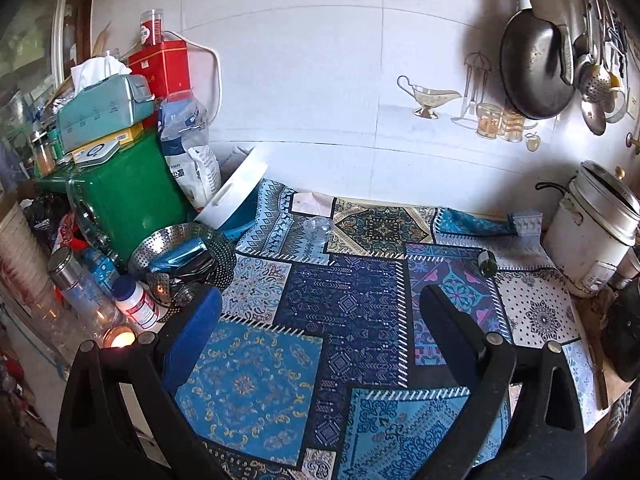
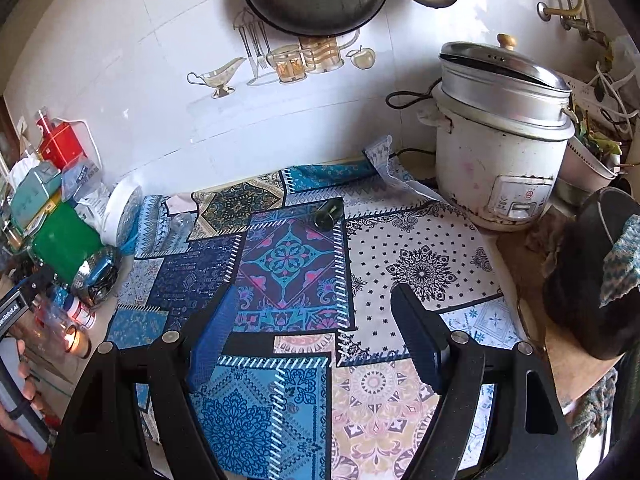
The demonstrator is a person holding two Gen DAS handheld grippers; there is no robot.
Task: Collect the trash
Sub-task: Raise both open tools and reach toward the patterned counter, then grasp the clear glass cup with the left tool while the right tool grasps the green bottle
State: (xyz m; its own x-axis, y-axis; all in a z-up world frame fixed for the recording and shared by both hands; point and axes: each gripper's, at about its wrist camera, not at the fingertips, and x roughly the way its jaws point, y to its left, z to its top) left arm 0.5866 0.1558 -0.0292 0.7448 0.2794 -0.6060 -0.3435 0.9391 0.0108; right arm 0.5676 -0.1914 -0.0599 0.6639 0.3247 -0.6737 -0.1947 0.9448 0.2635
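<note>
A bag (image 1: 188, 160) reads "FOOD"; both grippers' fingers (image 2: 216, 340) gape empty.

Clear plastic bottle (image 1: 318, 226), empty, crumpled, lying on side on patterned cloth near wall. Small dark green bottle (image 1: 488, 263) lying on side, well apart.

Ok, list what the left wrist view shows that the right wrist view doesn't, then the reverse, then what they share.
Only the left wrist view: the white-capped pill bottle standing clear, and the open left gripper.

Only the right wrist view: the wall faucet, the dark bag at the counter's right end, and the open right gripper.

Both: the small dark bottle lying on the patterned cloth, the clear crumpled plastic bottle, the rice cooker, and the hanging wok.
</note>
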